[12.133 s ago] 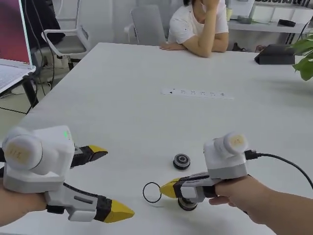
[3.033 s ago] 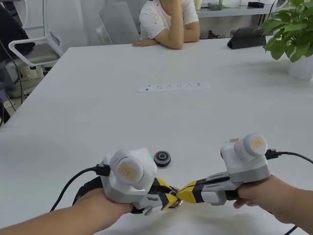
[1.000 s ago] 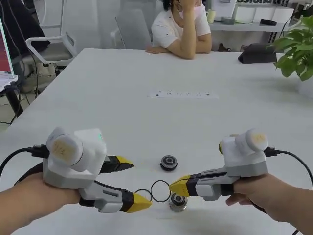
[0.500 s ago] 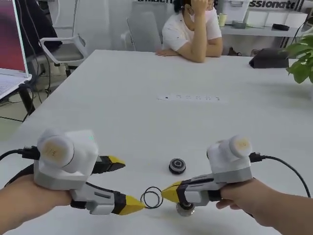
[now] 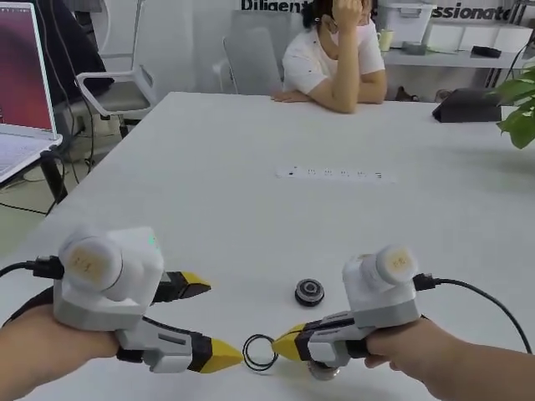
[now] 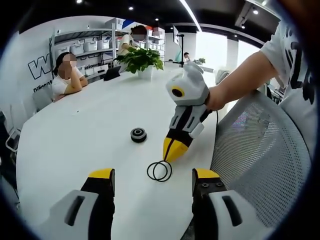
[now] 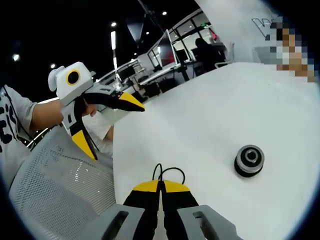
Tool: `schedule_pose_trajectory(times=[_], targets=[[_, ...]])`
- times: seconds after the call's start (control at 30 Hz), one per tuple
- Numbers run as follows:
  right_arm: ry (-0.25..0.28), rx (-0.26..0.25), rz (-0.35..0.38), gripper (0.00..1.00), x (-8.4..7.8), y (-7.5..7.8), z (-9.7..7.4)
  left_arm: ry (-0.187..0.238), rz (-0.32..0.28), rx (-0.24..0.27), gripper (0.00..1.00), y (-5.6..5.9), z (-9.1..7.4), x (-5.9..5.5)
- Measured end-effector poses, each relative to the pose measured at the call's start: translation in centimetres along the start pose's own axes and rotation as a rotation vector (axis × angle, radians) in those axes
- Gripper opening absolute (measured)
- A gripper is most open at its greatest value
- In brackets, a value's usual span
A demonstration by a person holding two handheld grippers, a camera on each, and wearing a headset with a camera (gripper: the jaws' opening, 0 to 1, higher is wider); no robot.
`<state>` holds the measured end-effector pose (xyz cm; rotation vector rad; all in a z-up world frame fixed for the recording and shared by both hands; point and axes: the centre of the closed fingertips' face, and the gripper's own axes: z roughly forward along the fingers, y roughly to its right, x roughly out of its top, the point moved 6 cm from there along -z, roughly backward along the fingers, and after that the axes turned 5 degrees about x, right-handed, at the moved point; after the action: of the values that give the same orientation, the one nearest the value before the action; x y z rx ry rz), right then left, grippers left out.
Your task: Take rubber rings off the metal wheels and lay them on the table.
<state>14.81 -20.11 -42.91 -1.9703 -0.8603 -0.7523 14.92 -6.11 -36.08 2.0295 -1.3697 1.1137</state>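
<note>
- Head view: I have the left gripper [image 5: 209, 322] low on the left, its yellow-tipped jaws spread wide with nothing between them.
- The right gripper [image 5: 288, 343] sits low on the right with its jaws pressed together. Its tip touches the edge of the thin black rubber rings [image 5: 260, 352], which lie overlapped on the white table [image 5: 251, 167] between the two grippers. I cannot tell whether the tip pinches a ring or only meets it.
- A small dark round wheel [image 5: 309, 292] stands alone on the table just beyond the right gripper. A silver metal wheel [image 5: 323, 371] peeks out from under that gripper, mostly hidden.
- Left gripper view: the jaws gape at the bottom, and the rings lie flat just ahead, between the two tips. The right gripper points down at them, tip on their far edge. The dark wheel sits farther off, apart from the rings.
- Right gripper view: the jaws meet in one seam, and the rings loop out on the table right at the tip. The dark wheel is off to the right, and the left gripper hangs opened at upper left.
</note>
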Motion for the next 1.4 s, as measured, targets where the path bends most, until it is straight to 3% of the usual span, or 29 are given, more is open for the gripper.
schedule_pose_trajectory(times=[0.33, 0.6, 0.7, 0.97, 1.4], targets=[[-0.045, -0.039, -0.078, 0.0, -0.3, 0.0, 0.3, -0.01, 0.006, 0.002, 0.6, -0.2, -0.2, 0.1], [-0.06, -0.061, -0.125, 0.12, -0.3, 0.2, 0.1, -0.017, 0.01, 0.005, 0.6, -0.2, -0.2, 0.1], [-0.051, -0.064, -0.127, 0.19, -0.4, 0.2, -0.2, -0.018, 0.006, 0.004, 0.6, -0.3, -0.2, 0.1], [-0.008, -0.06, -0.124, 0.27, 0.2, 0.1, -1.0, -0.018, 0.007, 0.004, 0.6, -0.4, -0.1, 0.2], [0.076, -0.069, -0.106, 0.31, 1.4, 0.5, -3.2, -0.003, 0.009, 0.002, 0.59, -1.5, 0.4, 1.4]])
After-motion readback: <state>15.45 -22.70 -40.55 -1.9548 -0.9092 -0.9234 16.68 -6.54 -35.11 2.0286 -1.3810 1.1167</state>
